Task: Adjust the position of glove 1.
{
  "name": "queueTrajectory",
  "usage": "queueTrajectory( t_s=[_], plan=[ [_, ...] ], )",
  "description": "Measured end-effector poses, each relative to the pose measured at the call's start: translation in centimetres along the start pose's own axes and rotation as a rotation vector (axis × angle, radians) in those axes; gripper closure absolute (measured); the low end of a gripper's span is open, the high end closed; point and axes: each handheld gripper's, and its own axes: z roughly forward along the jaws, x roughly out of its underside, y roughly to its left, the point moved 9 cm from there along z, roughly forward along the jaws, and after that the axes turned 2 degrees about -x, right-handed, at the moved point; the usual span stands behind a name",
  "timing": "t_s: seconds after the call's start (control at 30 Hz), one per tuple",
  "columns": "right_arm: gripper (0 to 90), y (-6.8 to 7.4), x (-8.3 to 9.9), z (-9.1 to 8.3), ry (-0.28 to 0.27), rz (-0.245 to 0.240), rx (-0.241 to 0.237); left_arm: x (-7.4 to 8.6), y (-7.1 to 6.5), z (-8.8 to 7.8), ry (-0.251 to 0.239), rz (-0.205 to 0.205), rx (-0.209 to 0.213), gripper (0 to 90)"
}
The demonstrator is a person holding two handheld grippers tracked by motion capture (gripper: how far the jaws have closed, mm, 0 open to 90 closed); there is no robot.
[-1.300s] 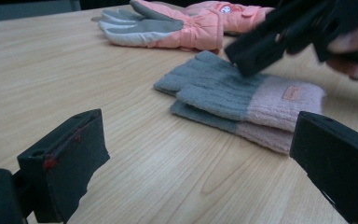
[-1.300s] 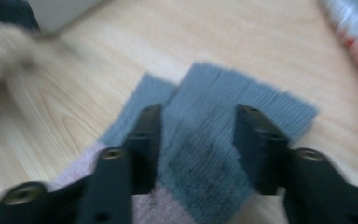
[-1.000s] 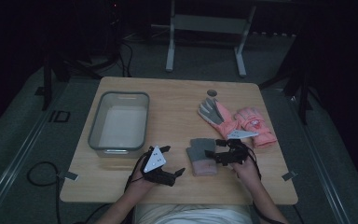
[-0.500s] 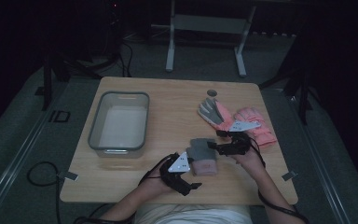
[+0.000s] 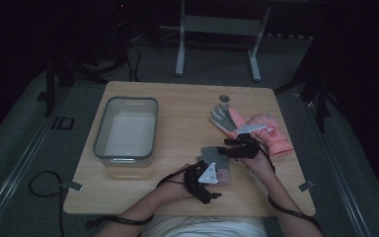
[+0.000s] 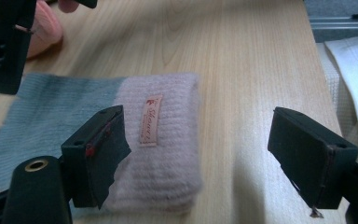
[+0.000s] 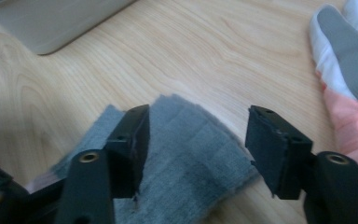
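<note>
A folded knit piece (image 5: pixel 213 157), grey at its far end and pink at its near end, lies on the wooden table (image 5: pixel 182 113). My left gripper (image 5: pixel 217 177) reaches it from the near side. In the left gripper view the pink end with its small label (image 6: pixel 161 140) lies between the jaws of that gripper (image 6: pixel 200 135); they have just been closing and the pads stand clear of it. My right gripper (image 5: pixel 226 148) hangs over the grey end (image 7: pixel 191 158). In the right gripper view its jaws (image 7: pixel 200 128) straddle that end; they have also been closing, without pressing.
A clear empty bin (image 5: pixel 126 129) stands on the left half of the table. A pair of pink gloves (image 5: pixel 269 132), one showing a grey palm (image 5: pixel 222 117), lies right of the knit piece. A round hole (image 5: pixel 224 98) sits near the far edge.
My left gripper has moved right, from bare table up to the pink end of the knit piece. My right gripper has shifted away from the person, onto the grey end.
</note>
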Motion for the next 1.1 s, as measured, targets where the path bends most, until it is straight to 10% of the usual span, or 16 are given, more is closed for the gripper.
queueTrajectory(
  t_s=[0.43, 0.7, 1.1],
  plan=[
    [33.0, -1.0, 2.3, 2.0, 0.099, 0.021, 0.043, 1.5, 0.7, 1.0, 0.122, 0.111, -0.064, 24.8],
    [29.8, -1.1, 2.6, 2.3, 0.130, -0.008, 0.074, 1.8, 1.3, 1.2, 0.107, 0.089, -0.099, 37.2],
    [70.7, 0.3, 2.4, 2.7, 0.122, 0.068, -0.040, 1.2, 2.4, 0.8, 0.136, 0.049, -0.038, 66.6]
  ],
)
